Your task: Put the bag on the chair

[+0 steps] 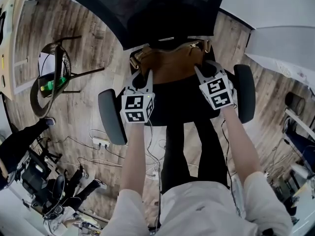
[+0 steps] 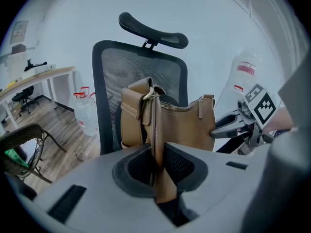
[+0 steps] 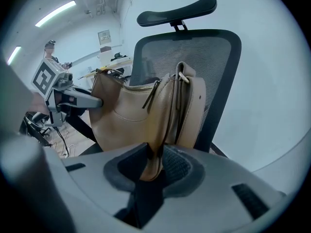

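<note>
While the wood-plank floor (image 1: 88, 90) fills most of the head view, the largest thing on it is the black mesh-backed office chair (image 1: 147, 14) at 12 o'clock, its two padded armrests reaching down toward 8 and 3 o'clock. A dark wicker chair (image 1: 49, 75) stands well apart at 9 o'clock.

The tan leather shoulder bag (image 1: 170, 63) is upright between the armrests, just in front of the backrest and over the seat. Whether its base already rests on the seat, no view shows.

The left gripper (image 1: 141, 75) has its jaws closed on a tan leather strip at the bag's 9 o'clock end. The right gripper (image 1: 204, 69) has its jaws pinched on a leather fold at the 3 o'clock end, so both ends are held.

The task looks nearly finished; lowering and letting go remain. The risks come from the bag's shape and the way it is held:
- It is tall on a narrow base, so if it is let go before it sits, or one end first, it could topple toward 6 o'clock and slide off the seat.
- The strap could catch on a jaw that draws back and drag the bag along.
- A shove on the seat might swivel the chair.
</note>
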Action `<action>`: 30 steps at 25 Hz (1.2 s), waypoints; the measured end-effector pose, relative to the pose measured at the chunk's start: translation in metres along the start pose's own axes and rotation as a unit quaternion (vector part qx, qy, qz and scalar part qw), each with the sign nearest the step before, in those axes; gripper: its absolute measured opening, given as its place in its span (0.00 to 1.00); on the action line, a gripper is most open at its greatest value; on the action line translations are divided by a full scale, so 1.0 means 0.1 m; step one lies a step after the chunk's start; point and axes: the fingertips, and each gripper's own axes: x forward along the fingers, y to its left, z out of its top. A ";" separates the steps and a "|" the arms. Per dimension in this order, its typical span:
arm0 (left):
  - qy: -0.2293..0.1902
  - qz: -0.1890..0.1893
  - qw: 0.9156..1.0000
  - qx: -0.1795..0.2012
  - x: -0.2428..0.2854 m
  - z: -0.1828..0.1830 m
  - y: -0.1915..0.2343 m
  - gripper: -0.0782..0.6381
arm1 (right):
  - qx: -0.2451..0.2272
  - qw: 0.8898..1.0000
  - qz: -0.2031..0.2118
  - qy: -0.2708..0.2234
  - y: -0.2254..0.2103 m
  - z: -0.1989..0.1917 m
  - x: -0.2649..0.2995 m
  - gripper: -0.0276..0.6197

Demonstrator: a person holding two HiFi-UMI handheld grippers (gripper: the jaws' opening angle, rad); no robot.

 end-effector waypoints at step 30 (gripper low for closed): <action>0.040 0.010 0.999 0.029 0.66 -0.44 0.34 0.19 | -0.014 0.999 -0.008 0.046 -0.15 -0.27 0.77 0.19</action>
